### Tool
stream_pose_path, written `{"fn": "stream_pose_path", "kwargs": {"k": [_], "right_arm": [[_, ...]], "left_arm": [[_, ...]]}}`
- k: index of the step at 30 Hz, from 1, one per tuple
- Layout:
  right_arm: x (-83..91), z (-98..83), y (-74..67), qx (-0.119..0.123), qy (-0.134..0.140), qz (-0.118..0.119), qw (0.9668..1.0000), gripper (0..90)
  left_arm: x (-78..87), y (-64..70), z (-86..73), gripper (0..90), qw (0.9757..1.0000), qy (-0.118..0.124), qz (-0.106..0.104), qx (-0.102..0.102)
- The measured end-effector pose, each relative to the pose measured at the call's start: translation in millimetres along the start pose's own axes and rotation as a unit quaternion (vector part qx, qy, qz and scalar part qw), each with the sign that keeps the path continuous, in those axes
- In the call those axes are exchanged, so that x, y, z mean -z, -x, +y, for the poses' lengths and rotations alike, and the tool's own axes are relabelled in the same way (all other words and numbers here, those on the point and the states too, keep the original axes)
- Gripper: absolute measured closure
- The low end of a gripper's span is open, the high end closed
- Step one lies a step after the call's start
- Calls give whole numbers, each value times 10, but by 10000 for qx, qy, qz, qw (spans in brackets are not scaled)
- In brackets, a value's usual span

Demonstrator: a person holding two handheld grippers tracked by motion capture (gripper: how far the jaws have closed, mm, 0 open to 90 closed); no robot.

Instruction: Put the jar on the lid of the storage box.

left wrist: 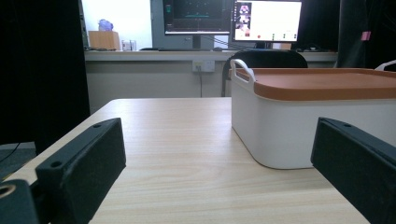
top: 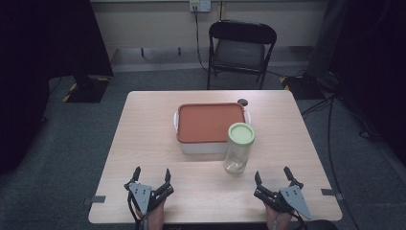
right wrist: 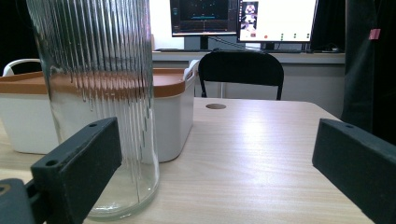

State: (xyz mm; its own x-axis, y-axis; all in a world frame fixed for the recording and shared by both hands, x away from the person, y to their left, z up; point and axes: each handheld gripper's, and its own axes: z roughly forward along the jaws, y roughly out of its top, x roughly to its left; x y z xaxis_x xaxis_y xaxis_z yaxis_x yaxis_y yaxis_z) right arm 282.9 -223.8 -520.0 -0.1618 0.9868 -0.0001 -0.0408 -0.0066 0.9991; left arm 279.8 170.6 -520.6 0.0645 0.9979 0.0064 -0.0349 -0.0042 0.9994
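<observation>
Lab or test room, not a home. Light wood table (top: 143,143) stands alone on grey carpet, tape marks at its near corners. Black curtains hang on both sides. Folding chair (top: 242,48) at the far edge, cables trailing across the floor to a wall socket (top: 199,5). Behind it, a long counter with two lit monitors (left wrist: 233,16) showing graphs and camera feeds. A stand's base (top: 86,88) with hazard-striped tape sits at the left.

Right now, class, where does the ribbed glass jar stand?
In the high view the ribbed glass jar stands upright right of the table's centre, against the white storage box's front right corner, ahead of the right gripper.
</observation>
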Motion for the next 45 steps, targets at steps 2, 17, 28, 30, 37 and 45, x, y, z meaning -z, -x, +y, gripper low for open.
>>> {"fn": "stream_pose_path", "kwargs": {"k": [2,17,28,30,37,45], "right_arm": [[0,0,0,2,0,1,10000,5],[14,-1,-15,99,55,145,9998,0],[23,24,-12,36,114,94,9999,0],[20,40,-16,-2,9,112,9999,2],[22,102,-48,-36,-8,252,9997,0],[33,178,-56,-204,47,365,9991,2]], "left_arm": [[0,0,0,28,10000,-1,8,-1],[-1,4,0,31,10000,2,49,0],[-1,4,0,31,10000,1,43,0],[-1,4,0,31,10000,3,32,1],[-1,3,1,31,10000,1,12,2],[-1,4,0,31,10000,1,29,2]]}}
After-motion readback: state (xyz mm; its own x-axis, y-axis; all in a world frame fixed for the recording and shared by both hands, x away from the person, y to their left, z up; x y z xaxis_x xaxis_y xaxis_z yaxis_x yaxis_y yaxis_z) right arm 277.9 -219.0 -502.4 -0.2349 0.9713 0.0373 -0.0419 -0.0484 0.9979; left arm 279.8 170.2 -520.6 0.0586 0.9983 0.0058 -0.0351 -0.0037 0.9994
